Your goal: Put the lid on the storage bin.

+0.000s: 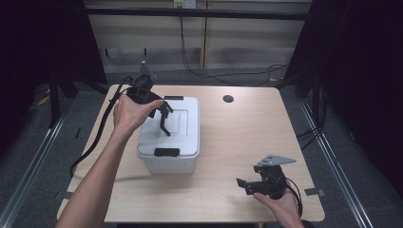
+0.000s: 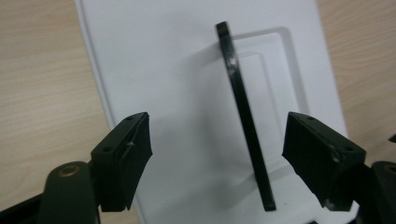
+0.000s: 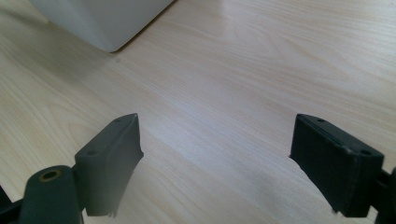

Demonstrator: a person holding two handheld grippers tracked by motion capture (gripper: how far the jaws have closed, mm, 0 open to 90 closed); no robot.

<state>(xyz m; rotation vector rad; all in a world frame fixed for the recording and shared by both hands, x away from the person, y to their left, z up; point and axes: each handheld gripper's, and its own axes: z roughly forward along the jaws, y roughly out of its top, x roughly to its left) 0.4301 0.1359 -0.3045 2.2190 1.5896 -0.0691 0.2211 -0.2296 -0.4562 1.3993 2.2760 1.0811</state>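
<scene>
A white lidded storage box (image 1: 183, 137) stands on the left half of the wooden table (image 1: 247, 137), with a black latch (image 1: 167, 152) at its near end and another (image 1: 173, 98) at its far end. My left gripper (image 1: 164, 111) hovers over the lid (image 2: 177, 56), open. A thin black handle-like bar (image 2: 243, 121) stands upright on the lid between the jaws, closer to the right one and touching neither. My right gripper (image 1: 243, 185) is open, low over bare table near the front right edge (image 3: 217, 158), pointing toward the box corner (image 3: 102, 18).
A dark round hole (image 1: 228, 99) sits in the table behind the box. The left gripper's cable (image 1: 97, 133) trails off the table's left side. A strip of tape (image 1: 313, 192) lies by the right gripper. Floor rails run along both sides.
</scene>
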